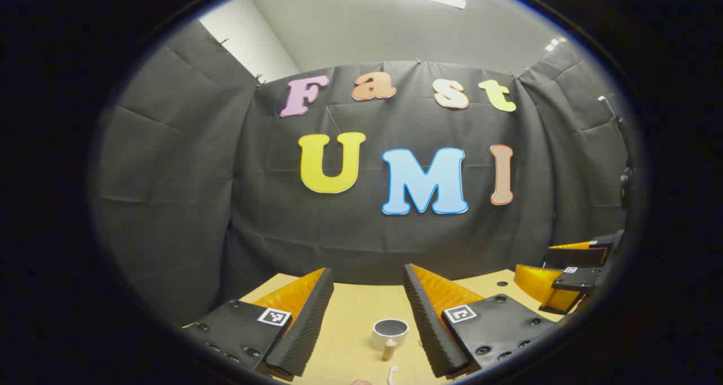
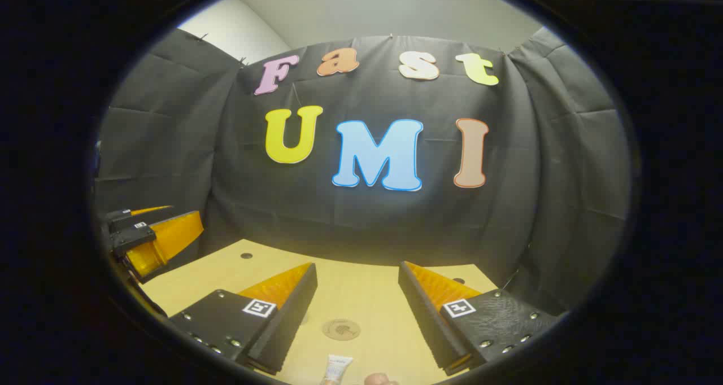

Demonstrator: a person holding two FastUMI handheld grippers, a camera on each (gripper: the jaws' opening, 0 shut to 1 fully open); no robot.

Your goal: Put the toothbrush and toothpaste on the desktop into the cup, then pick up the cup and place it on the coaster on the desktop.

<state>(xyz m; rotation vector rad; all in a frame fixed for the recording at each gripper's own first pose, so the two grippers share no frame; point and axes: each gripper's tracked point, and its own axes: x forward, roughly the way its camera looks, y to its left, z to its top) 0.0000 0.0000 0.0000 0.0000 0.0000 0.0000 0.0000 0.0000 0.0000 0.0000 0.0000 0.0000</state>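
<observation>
From the left gripper view I see my left gripper (image 1: 368, 317) held above the wooden desktop (image 1: 350, 306), its two fingers spread wide with nothing between them. Down through the gap sits the cup (image 1: 390, 333), a pale cup with a dark inside, standing upright on the desktop and apart from both fingers. Just in front of the cup, nearer to me, stands a small tan cylindrical thing (image 1: 389, 349); I cannot tell what it is. At the very bottom edge a white toothbrush (image 1: 392, 375) pokes into sight, lying on the desktop near that small piece; most of it is cut off. Off to the right edge of this view I can make out the right gripper (image 1: 567, 275), well apart from the cup.

From the right gripper view, my right gripper (image 2: 357, 306) hangs over the same desktop (image 2: 361, 294), fingers also spread apart and holding nothing. Between them, flat on the wood, lies the round brown coaster (image 2: 341, 329), bare on top. Closer to me, at the bottom edge, the white end of the toothpaste (image 2: 336, 369) tube lies on the desktop, just beside the coaster but not touching it. The left gripper (image 2: 149, 241) shows at the far left of this view, well away from the coaster.
</observation>
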